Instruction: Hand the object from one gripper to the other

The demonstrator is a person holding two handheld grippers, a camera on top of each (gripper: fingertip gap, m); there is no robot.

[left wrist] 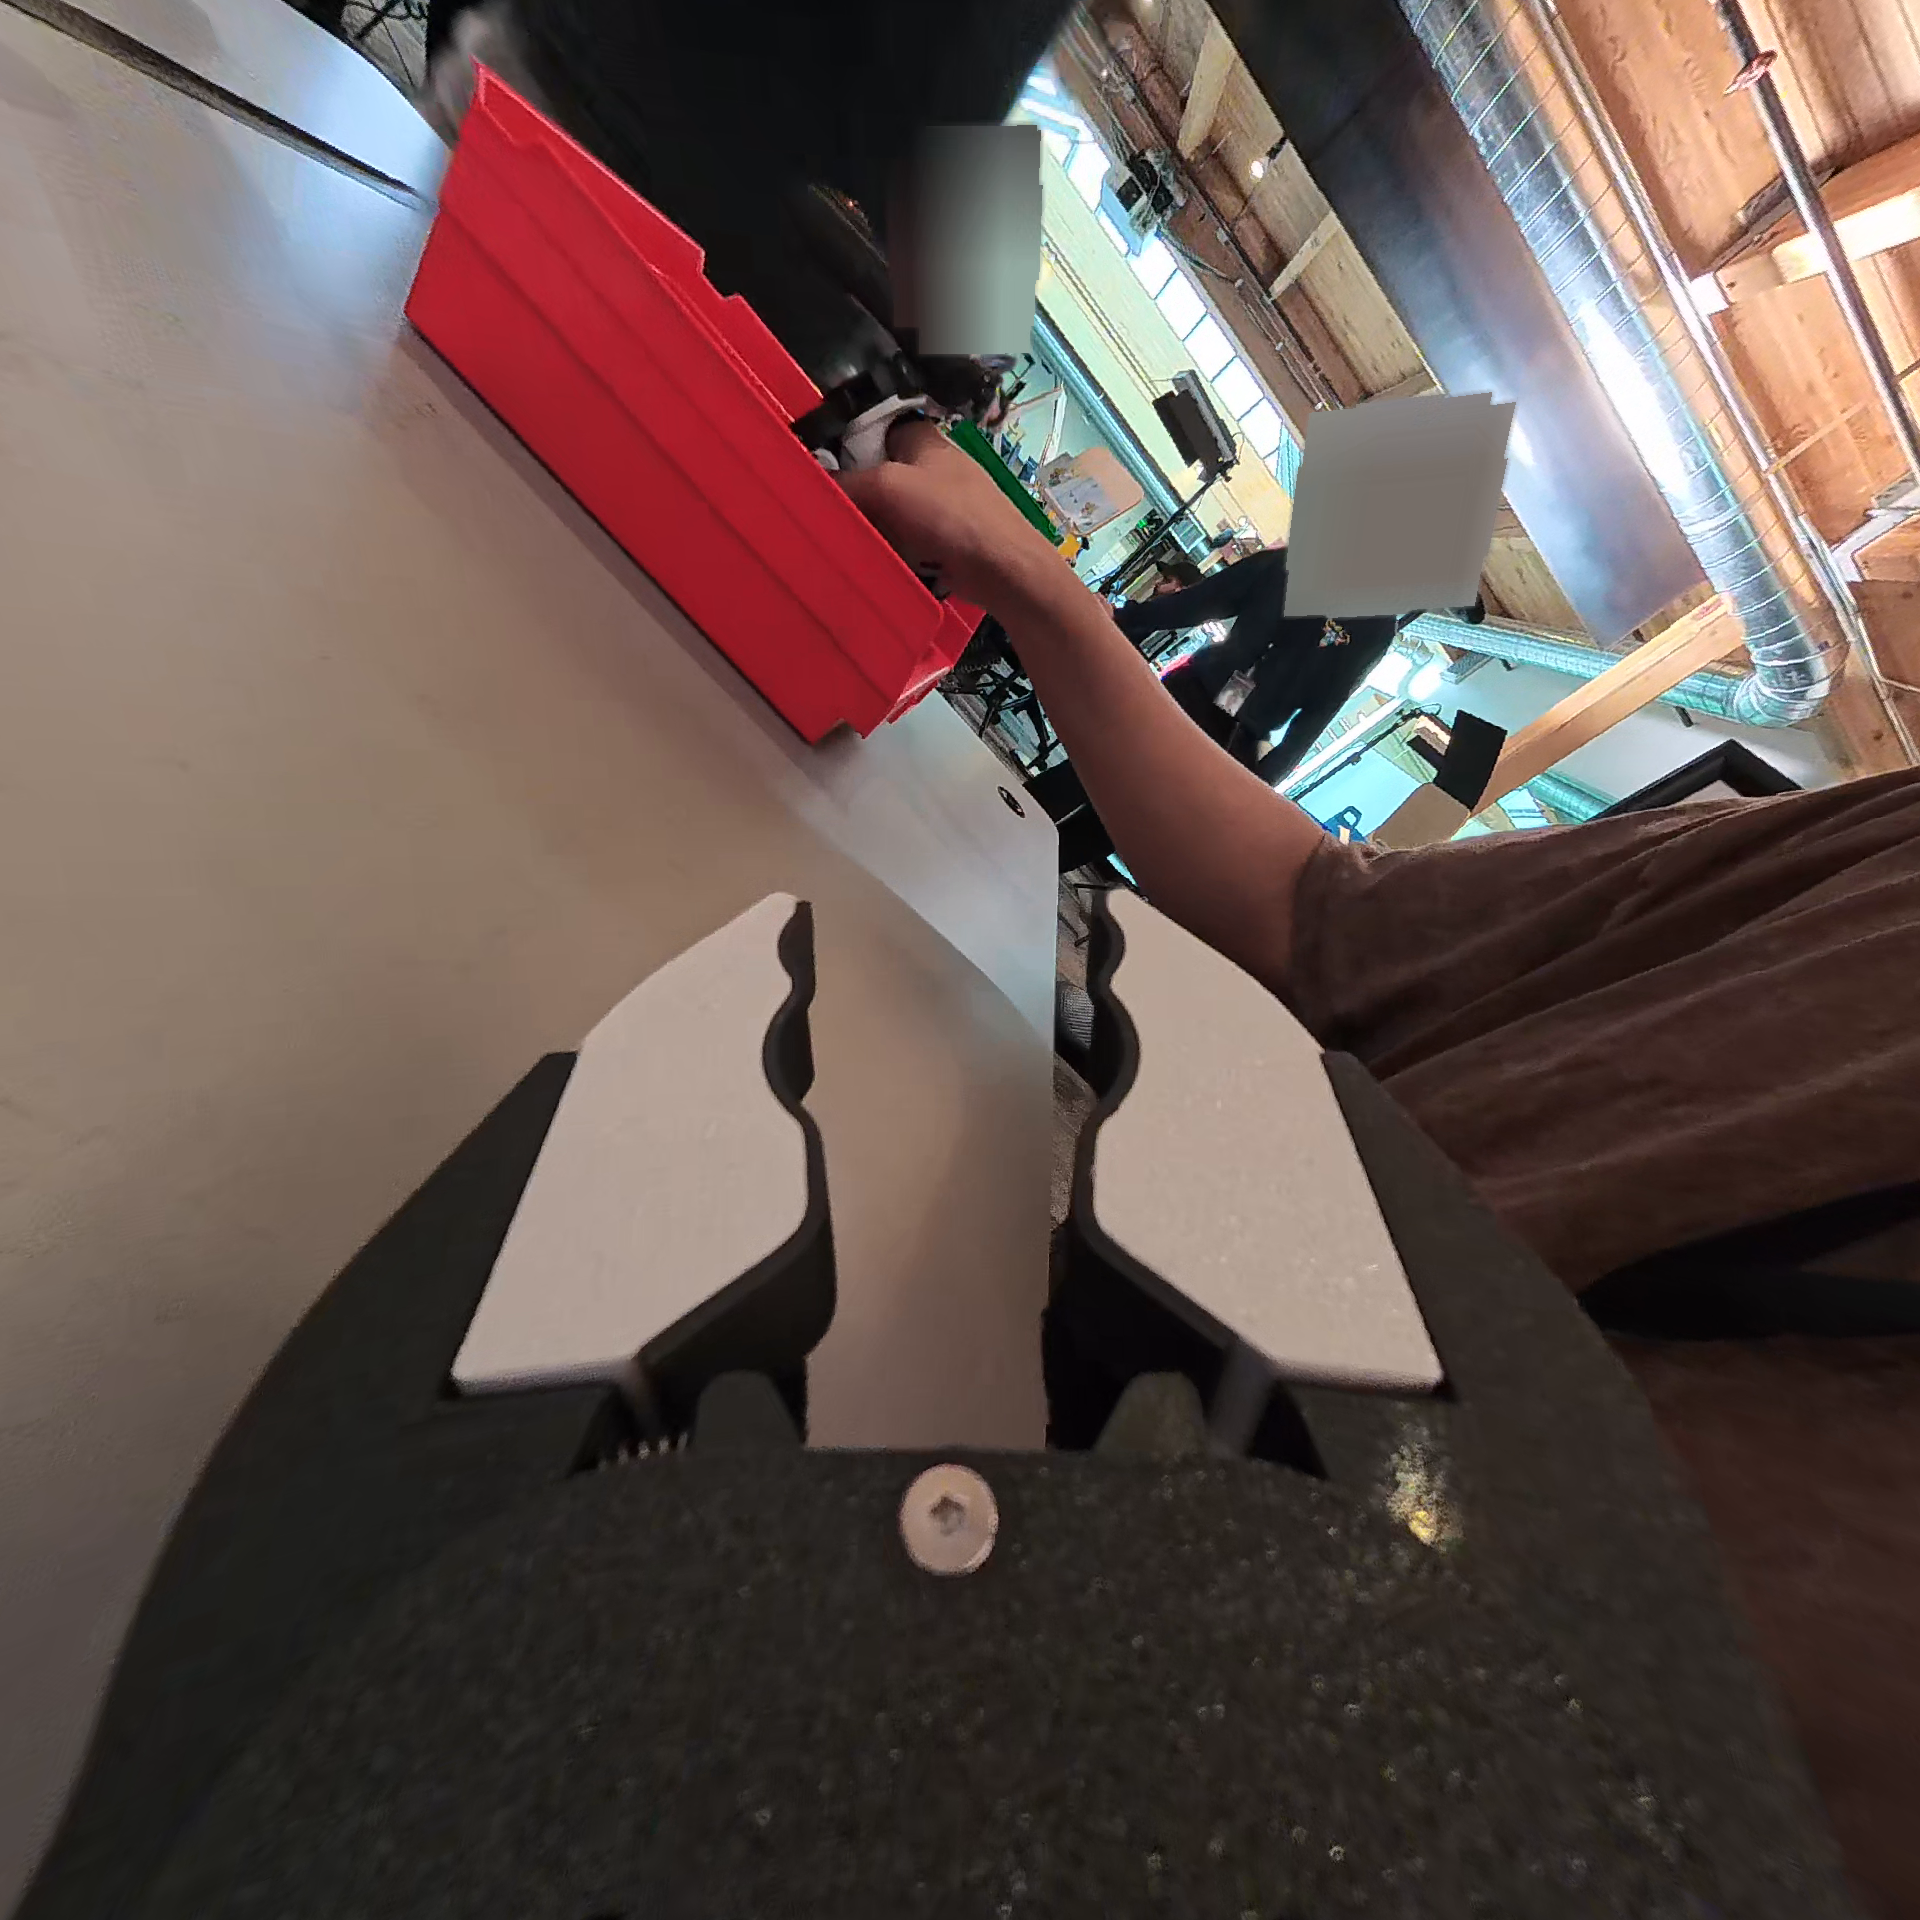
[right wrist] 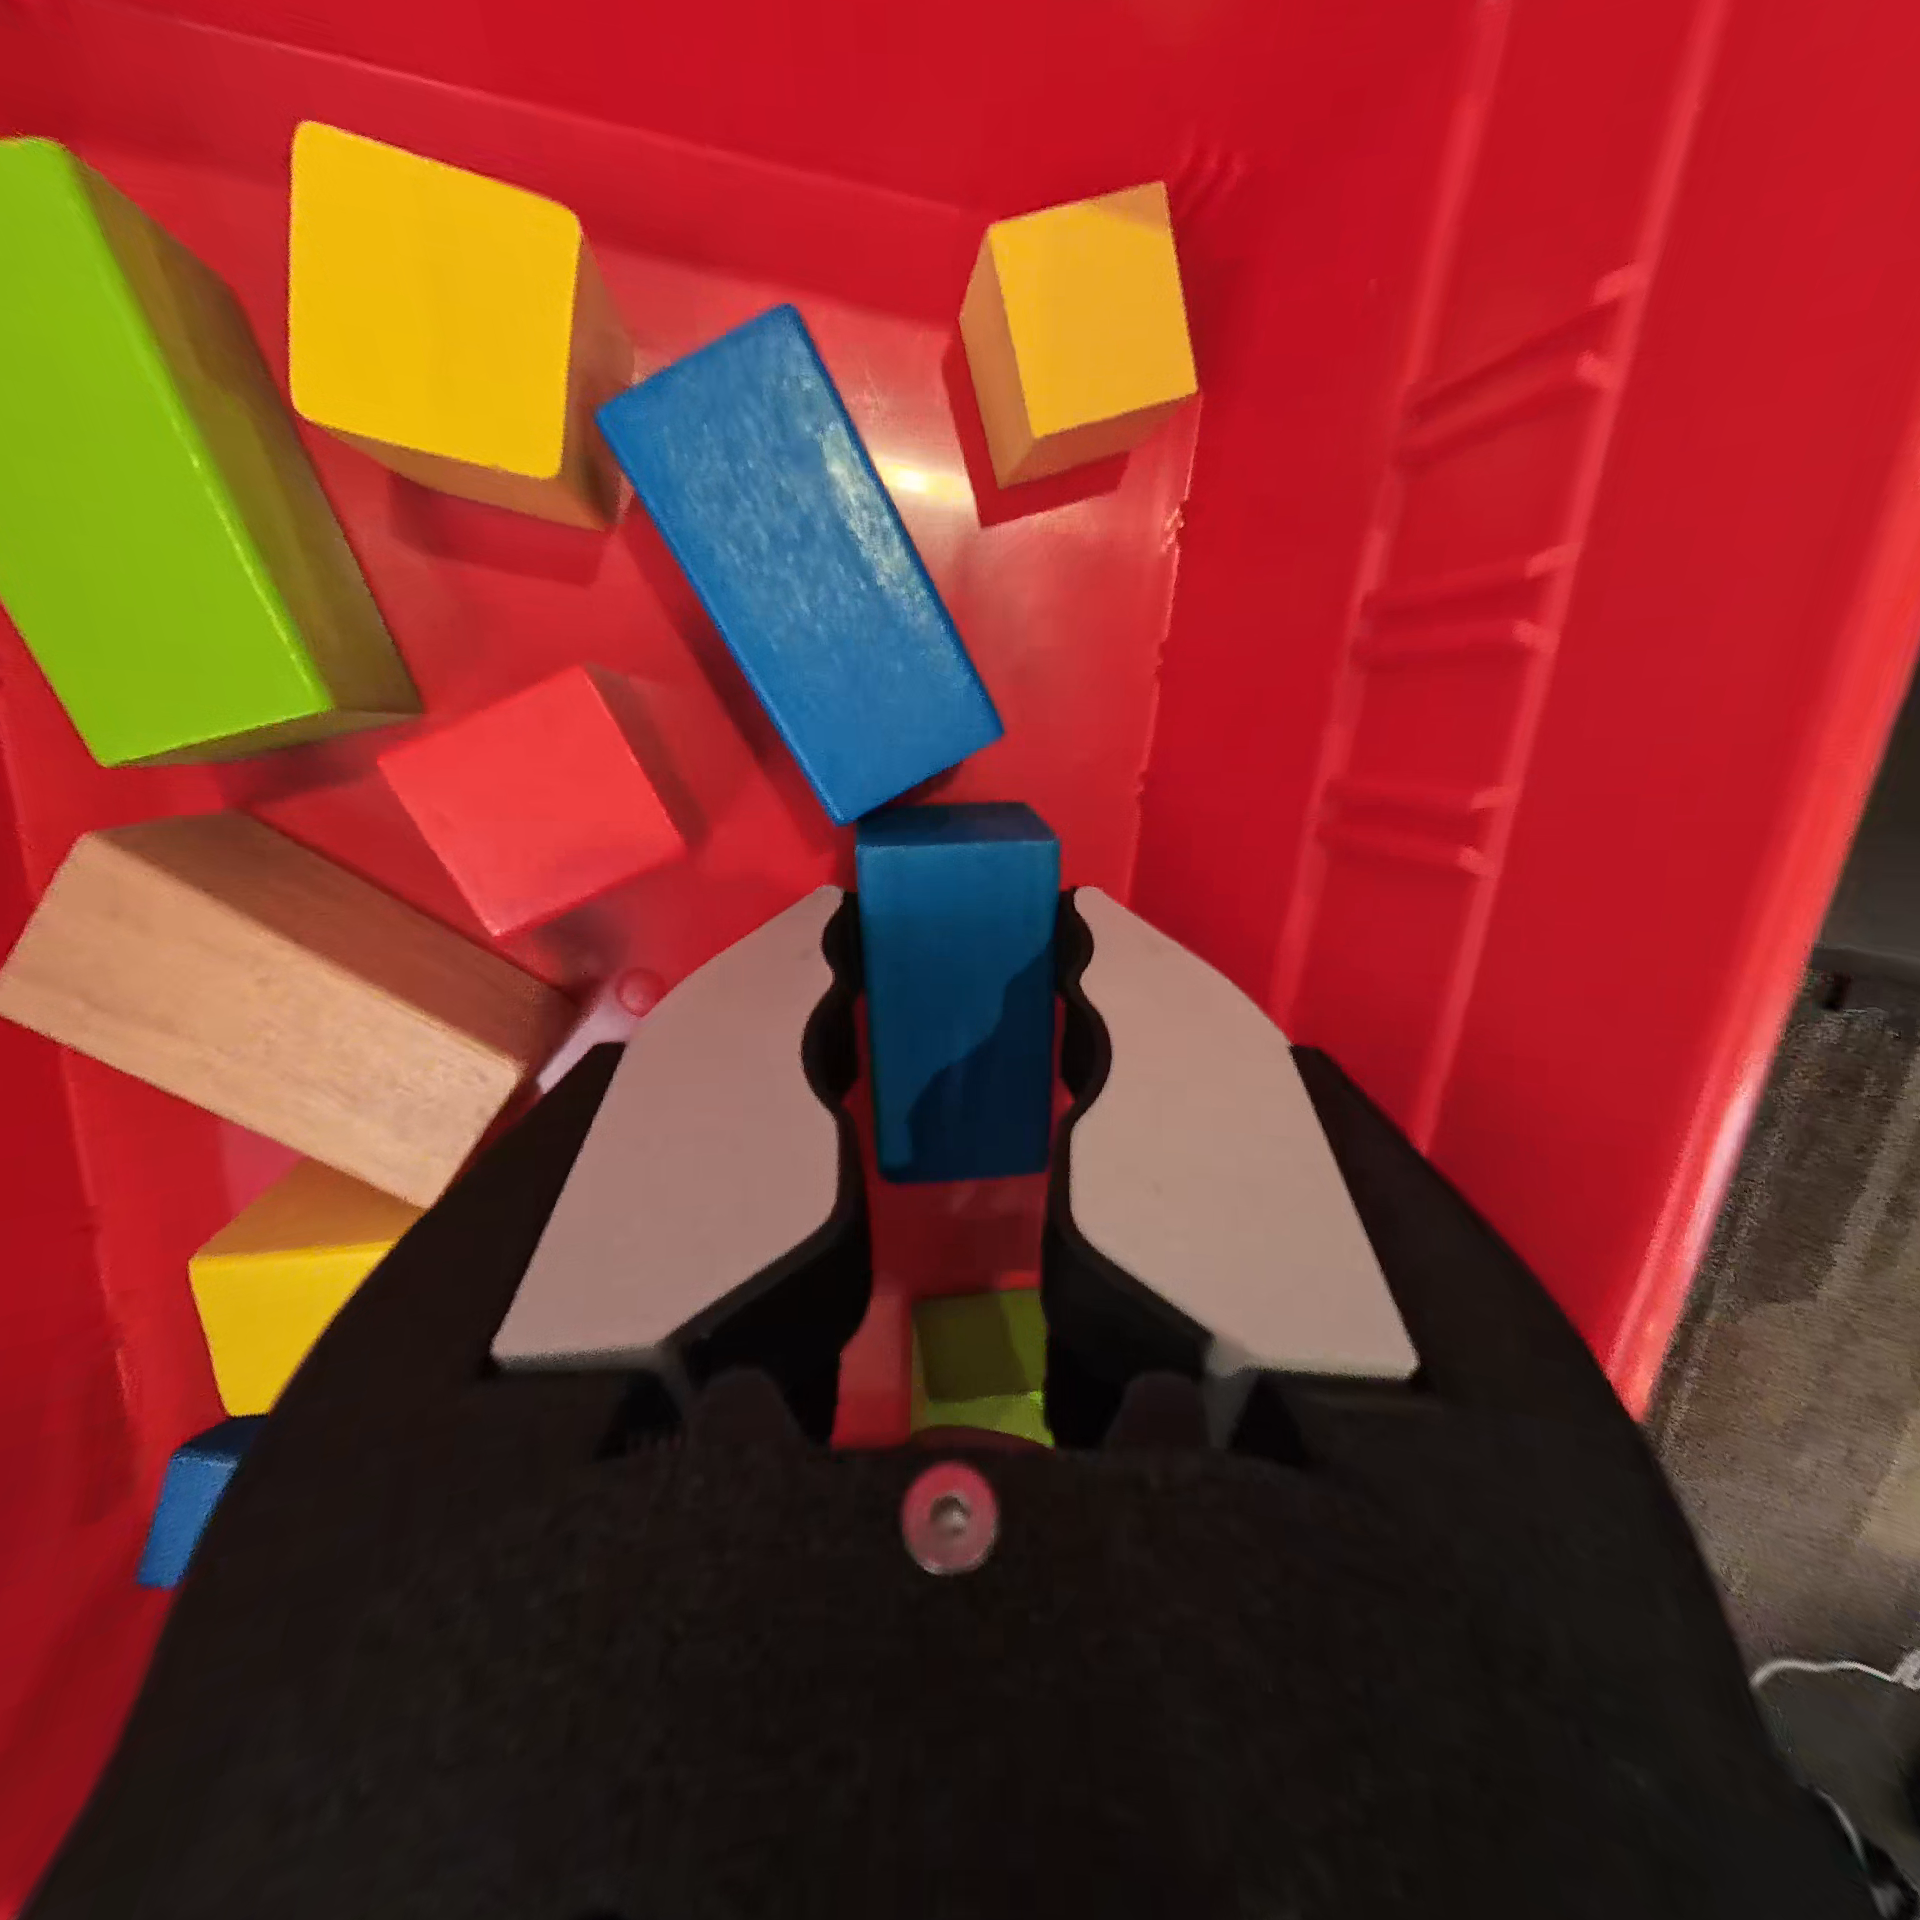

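inside the red bin [right wrist: 1558,520], the right gripper [right wrist: 956,997] clamps a small blue block [right wrist: 956,987] by its sides — apparently to lift it out; the left gripper [left wrist: 951,997] waits spread and empty over the table [left wrist: 260,831], ready to receive

Green block [right wrist: 145,457] cut by left edge | small green block [right wrist: 977,1351] half hidden behind right gripper [right wrist: 958,925] | blue block [right wrist: 192,1496] mostly hidden.

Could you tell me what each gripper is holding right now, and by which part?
The right gripper holds a small blue block by its two long sides. The left gripper is open and empty.
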